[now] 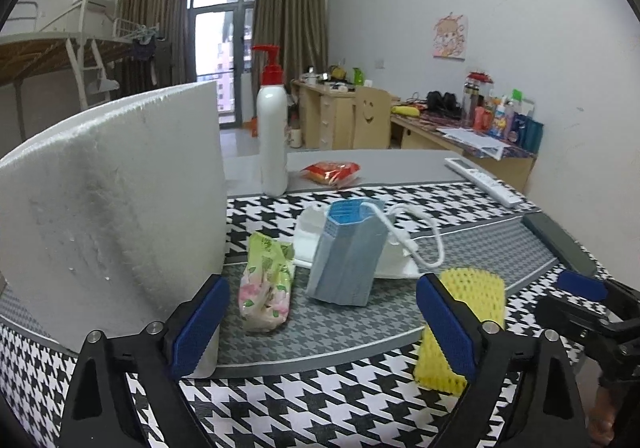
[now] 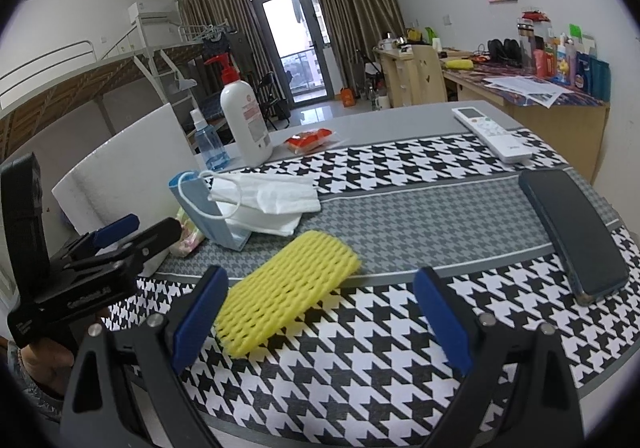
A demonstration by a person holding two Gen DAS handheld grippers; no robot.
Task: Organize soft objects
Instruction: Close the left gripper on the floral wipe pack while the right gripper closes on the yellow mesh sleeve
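**Both grippers wait open near the soft things on the table**

The soft objects lie together on the grey band of the black-and-white houndstooth tablecloth [image 2: 360,360]. A stack of blue pleated face masks [image 1: 346,252] stands almost upright and leans against a folded white cloth mask [image 2: 266,194], whose white ear loop hangs over it. Just beside, on the left, lies a small tissue packet with pink flowers [image 1: 266,280]. A tall white foam block [image 1: 108,208] stands at the left like a wall; it seems the soft things are being collected next to it.

A yellow foam net sleeve [image 2: 286,290] lies apart from this group, half on the grey band and half on the houndstooth part. Probably it is the next thing to move, because it is the nearest one to both grippers.

The left gripper [image 1: 322,324] is wide open and holds nothing; its left finger is close to the foam block and its right finger is in front of the yellow sleeve. The right gripper [image 2: 320,316] is also wide open and empty, with the near end of the sleeve just by its left finger.

The hard things, a white pump bottle with red cap [image 2: 244,116], a white remote control [image 2: 492,134] and a dark flat case [image 2: 572,236], stand well apart at the edges.
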